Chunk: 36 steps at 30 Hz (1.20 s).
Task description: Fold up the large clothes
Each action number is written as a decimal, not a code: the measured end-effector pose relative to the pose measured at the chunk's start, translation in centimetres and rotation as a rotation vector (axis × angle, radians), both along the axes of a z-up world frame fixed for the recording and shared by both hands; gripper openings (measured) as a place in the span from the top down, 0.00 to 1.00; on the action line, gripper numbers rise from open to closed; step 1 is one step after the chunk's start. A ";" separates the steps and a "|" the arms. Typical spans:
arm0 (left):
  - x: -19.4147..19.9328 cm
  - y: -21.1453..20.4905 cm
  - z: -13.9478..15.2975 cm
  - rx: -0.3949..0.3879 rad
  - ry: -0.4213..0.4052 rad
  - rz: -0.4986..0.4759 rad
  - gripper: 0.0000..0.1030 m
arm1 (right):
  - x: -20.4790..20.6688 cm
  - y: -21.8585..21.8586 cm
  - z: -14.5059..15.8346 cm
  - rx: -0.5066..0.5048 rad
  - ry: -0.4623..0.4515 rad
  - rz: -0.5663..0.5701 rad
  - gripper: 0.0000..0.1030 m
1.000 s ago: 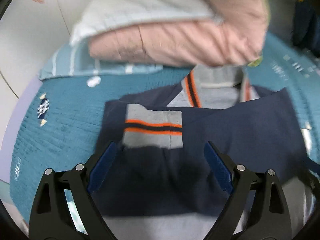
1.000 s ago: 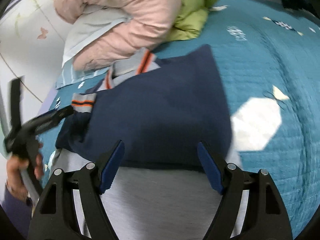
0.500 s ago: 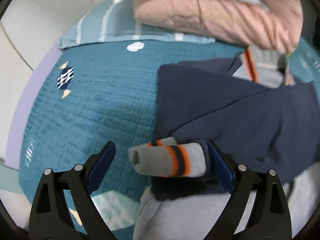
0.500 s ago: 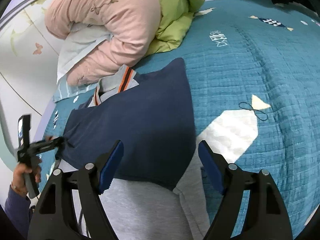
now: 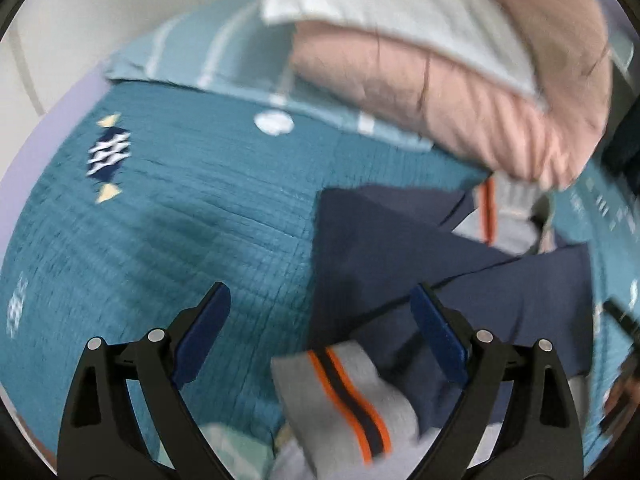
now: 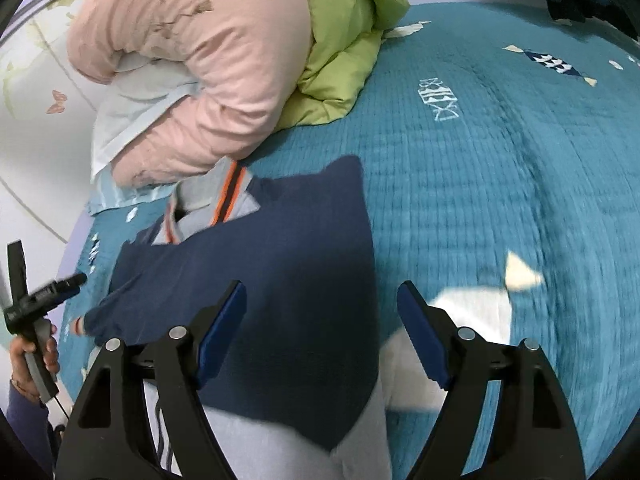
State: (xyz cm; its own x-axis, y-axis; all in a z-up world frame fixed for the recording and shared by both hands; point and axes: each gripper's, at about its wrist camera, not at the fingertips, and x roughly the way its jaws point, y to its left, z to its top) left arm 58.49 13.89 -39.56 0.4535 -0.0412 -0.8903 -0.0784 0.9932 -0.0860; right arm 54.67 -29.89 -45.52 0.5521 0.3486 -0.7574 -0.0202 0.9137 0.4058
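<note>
Sleeve fold on a navy sweatshirt, both claws spread and empty

On the teal quilted bed (image 5: 192, 216), the left claw (image 5: 320, 312) hangs open just above the grey cuff (image 5: 344, 396) with its orange and navy stripes; I judge the sleeve wants laying flat across the navy sweatshirt (image 6: 280, 276) body, so pinch at the cuff seam, lift low and set it square without dragging the panel beneath. Further right, the right claw (image 6: 320, 312) is equally wide over the sweatshirt's right edge, well placed to pin it. The collar is partly tucked under the pink duvet (image 6: 224, 80), the grey lower hem runs out of view, and motion blur hides whether the cuff is flat or curled
</note>
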 end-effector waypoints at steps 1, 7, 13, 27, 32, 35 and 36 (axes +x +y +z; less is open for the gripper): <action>1.0 -0.1 -0.9 -0.009 0.030 -0.006 0.11 | 0.9 -0.1 -0.2 0.000 0.010 -0.004 0.28; 5.5 -0.9 -3.2 -0.039 0.096 -0.045 0.11 | 5.6 -1.5 -1.5 0.066 0.065 -0.052 0.28; 8.3 -0.9 -5.5 -0.044 0.199 -0.059 0.11 | 8.3 -1.4 -2.8 0.153 0.079 -0.010 0.28; 5.4 -1.7 -0.5 -0.168 0.031 -0.170 0.89 | 5.6 -1.1 0.9 0.201 -0.021 0.077 0.95; 0.4 -0.9 3.7 -0.255 -0.048 -0.189 0.89 | 2.2 -1.5 4.4 0.247 -0.066 0.076 0.95; -3.6 -1.1 6.2 -0.289 -0.087 -0.210 0.89 | -1.1 -1.8 6.7 0.260 -0.090 0.093 0.95; -5.4 -1.0 7.1 -0.290 -0.096 -0.225 0.89 | -2.6 -1.8 7.7 0.252 -0.101 0.102 0.95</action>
